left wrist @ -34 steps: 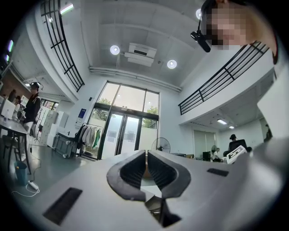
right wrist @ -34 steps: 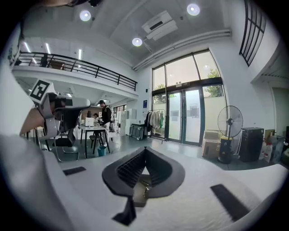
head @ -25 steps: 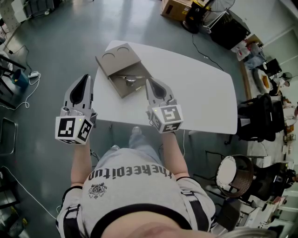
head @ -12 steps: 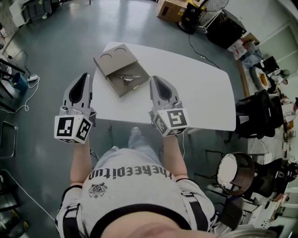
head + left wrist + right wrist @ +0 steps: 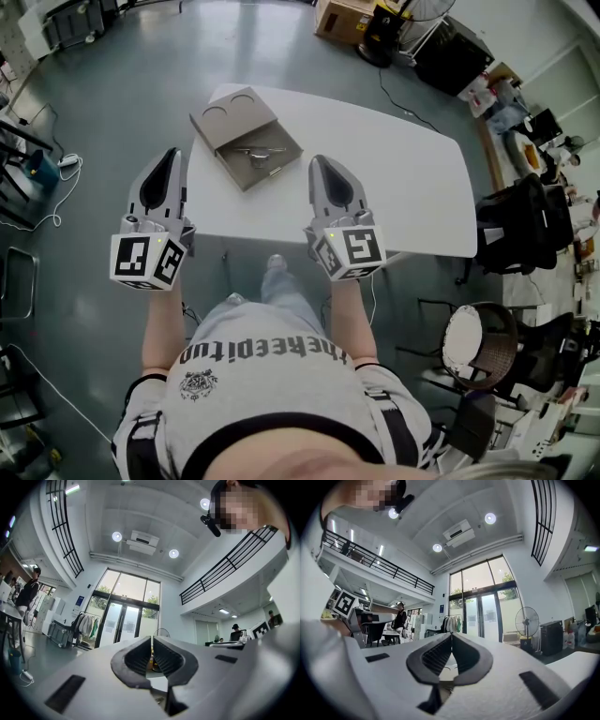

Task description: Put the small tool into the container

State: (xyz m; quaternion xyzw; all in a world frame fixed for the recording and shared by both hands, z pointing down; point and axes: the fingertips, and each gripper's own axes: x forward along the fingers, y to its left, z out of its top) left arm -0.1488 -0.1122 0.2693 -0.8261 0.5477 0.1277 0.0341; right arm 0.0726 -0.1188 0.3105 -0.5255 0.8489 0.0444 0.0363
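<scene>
Since the small tool (image 5: 260, 155) seems to lie inside the open container (image 5: 246, 136), at the far left corner of the table (image 5: 394, 178), I judge the placing done, and the risk now is my own carelessness. If I swing a gripper forward too low, it could clip the table's near edge or knock the container, which sits close to the left edge and might slide off or spill the tool. My left gripper (image 5: 169, 159) hangs off the table, to its left, jaws pressed together on nothing. My right gripper (image 5: 323, 169) hovers over the near edge, well short of the container, jaws likewise closed and empty.
</scene>
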